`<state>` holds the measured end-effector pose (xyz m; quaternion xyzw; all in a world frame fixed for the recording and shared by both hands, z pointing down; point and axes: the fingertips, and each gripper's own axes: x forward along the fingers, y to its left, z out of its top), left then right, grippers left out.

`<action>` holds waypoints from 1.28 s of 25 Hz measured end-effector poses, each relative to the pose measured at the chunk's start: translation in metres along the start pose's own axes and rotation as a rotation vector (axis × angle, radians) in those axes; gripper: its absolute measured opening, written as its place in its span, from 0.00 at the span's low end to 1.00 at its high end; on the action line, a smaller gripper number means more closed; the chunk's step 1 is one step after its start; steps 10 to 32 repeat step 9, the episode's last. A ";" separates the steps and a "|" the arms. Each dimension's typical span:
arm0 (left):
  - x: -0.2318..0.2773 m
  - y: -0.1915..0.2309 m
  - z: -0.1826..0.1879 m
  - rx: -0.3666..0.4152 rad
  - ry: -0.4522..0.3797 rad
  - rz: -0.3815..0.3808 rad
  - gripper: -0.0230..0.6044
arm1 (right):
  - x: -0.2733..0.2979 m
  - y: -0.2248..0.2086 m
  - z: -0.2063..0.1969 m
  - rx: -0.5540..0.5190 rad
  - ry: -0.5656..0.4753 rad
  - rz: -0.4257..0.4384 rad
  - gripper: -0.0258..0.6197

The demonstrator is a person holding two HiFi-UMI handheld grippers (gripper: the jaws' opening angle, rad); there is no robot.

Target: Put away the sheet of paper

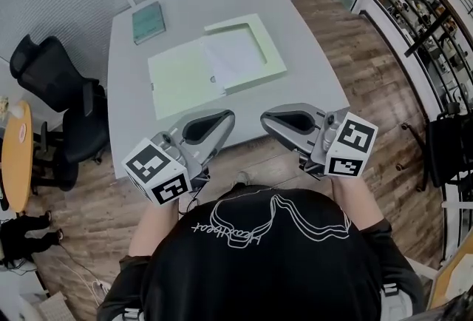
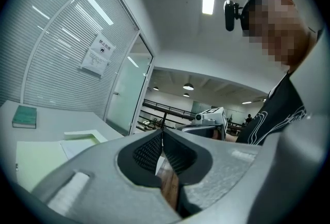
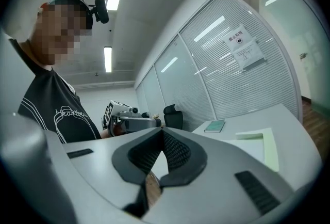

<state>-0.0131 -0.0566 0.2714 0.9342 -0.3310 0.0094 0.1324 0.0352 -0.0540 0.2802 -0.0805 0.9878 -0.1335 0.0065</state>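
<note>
A white sheet of paper (image 1: 235, 53) lies in an open pale green folder (image 1: 185, 75) on the grey table (image 1: 310, 53). The folder's box half (image 1: 272, 53) lies to the right, its flat cover to the left. My left gripper (image 1: 230, 115) and right gripper (image 1: 264, 118) hover side by side just off the table's near edge, tips pointing at each other, both shut and holding nothing. In the left gripper view the left gripper (image 2: 162, 132) has its jaws meeting, with the folder (image 2: 38, 158) low at the left. The right gripper (image 3: 162, 130) looks the same in its own view, folder (image 3: 270, 148) at the right.
A teal book (image 1: 148, 21) lies at the table's far left corner. A black office chair (image 1: 63, 101) stands left of the table, beside an orange round table (image 1: 16, 157). Wood floor surrounds the table; glass partitions with blinds stand behind it.
</note>
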 end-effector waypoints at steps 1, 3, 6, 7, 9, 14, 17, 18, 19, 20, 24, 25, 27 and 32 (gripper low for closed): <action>0.000 -0.004 -0.001 -0.003 -0.001 0.002 0.06 | -0.003 0.003 -0.002 0.000 -0.001 0.001 0.05; 0.000 -0.014 -0.005 -0.004 -0.001 0.007 0.06 | -0.011 0.010 -0.006 0.001 -0.002 0.004 0.05; 0.001 -0.032 -0.012 0.004 0.006 0.015 0.06 | -0.024 0.021 -0.011 -0.001 -0.004 0.005 0.05; 0.001 -0.037 -0.014 0.008 0.008 0.018 0.06 | -0.029 0.024 -0.013 -0.002 -0.006 0.005 0.05; 0.002 -0.049 -0.018 0.015 0.009 0.024 0.06 | -0.040 0.031 -0.015 -0.005 -0.010 0.005 0.05; 0.002 -0.049 -0.018 0.015 0.009 0.024 0.06 | -0.040 0.031 -0.015 -0.005 -0.010 0.005 0.05; 0.002 -0.049 -0.018 0.015 0.009 0.024 0.06 | -0.040 0.031 -0.015 -0.005 -0.010 0.005 0.05; 0.002 -0.049 -0.018 0.015 0.009 0.024 0.06 | -0.040 0.031 -0.015 -0.005 -0.010 0.005 0.05; 0.002 -0.049 -0.018 0.015 0.009 0.024 0.06 | -0.040 0.031 -0.015 -0.005 -0.010 0.005 0.05; 0.002 -0.049 -0.018 0.015 0.009 0.024 0.06 | -0.040 0.031 -0.015 -0.005 -0.010 0.005 0.05; 0.002 -0.049 -0.018 0.015 0.009 0.024 0.06 | -0.040 0.031 -0.015 -0.005 -0.010 0.005 0.05; 0.002 -0.049 -0.018 0.015 0.009 0.024 0.06 | -0.040 0.031 -0.015 -0.005 -0.010 0.005 0.05; 0.002 -0.049 -0.018 0.015 0.009 0.024 0.06 | -0.040 0.031 -0.015 -0.005 -0.010 0.005 0.05; 0.002 -0.049 -0.018 0.015 0.009 0.024 0.06 | -0.040 0.031 -0.015 -0.005 -0.010 0.005 0.05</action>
